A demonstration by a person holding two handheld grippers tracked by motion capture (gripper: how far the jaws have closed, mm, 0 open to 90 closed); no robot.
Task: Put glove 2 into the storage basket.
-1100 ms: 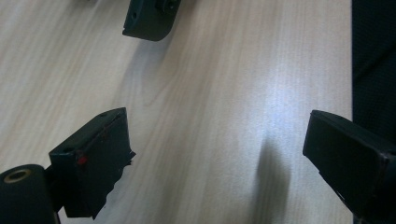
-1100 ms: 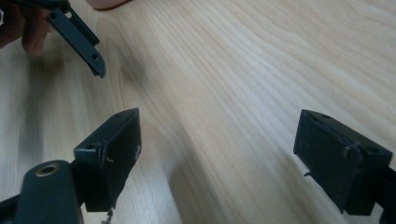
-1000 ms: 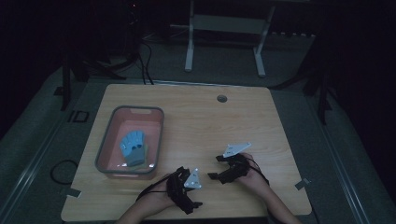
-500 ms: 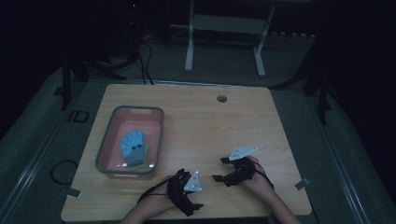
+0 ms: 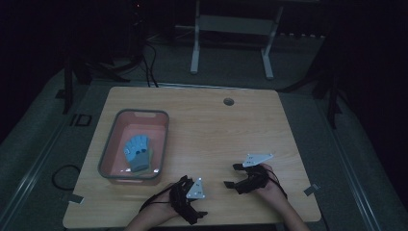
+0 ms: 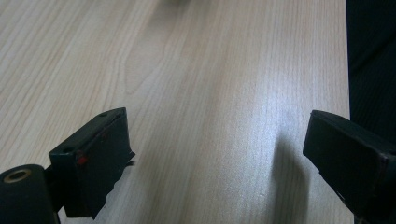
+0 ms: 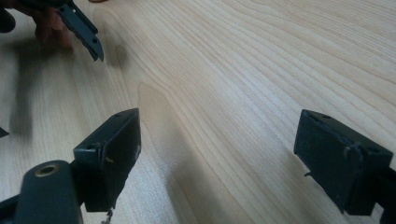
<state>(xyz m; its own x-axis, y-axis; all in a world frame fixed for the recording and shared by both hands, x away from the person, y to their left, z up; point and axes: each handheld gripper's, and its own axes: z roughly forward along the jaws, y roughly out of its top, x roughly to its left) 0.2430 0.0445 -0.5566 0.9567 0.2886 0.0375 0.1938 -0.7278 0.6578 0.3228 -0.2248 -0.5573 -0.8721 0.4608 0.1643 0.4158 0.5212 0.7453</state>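
A blue glove [image 5: 137, 151] lies in a pink bin with a grey rim [image 5: 107, 144] on the left of the wooden table [image 5: 226, 134]. My left gripper [image 5: 195, 199] rests near the table's front edge, just right of the bin's near corner. It is open, and its own view shows bare wood between the jaws [image 6: 219, 149]. My right gripper [image 5: 232, 175] sits a little to the right of it, pointing left. It is open too, with nothing between its jaws [image 7: 217, 154]. A jaw of the left gripper [image 7: 81, 28] and a hand show at the top left of the right gripper view.
A round cable hole [image 5: 228, 101] sits near the table's far edge. Beyond the table a white metal stand [image 5: 231, 24] rises from the dark floor, and a cable loop [image 5: 65, 175] lies on the floor at the left. The table's edge [image 6: 348, 70] runs close beside the left gripper.
My right gripper has drifted slightly right and toward the near edge. The left gripper has stayed almost where it was. Both stay open.
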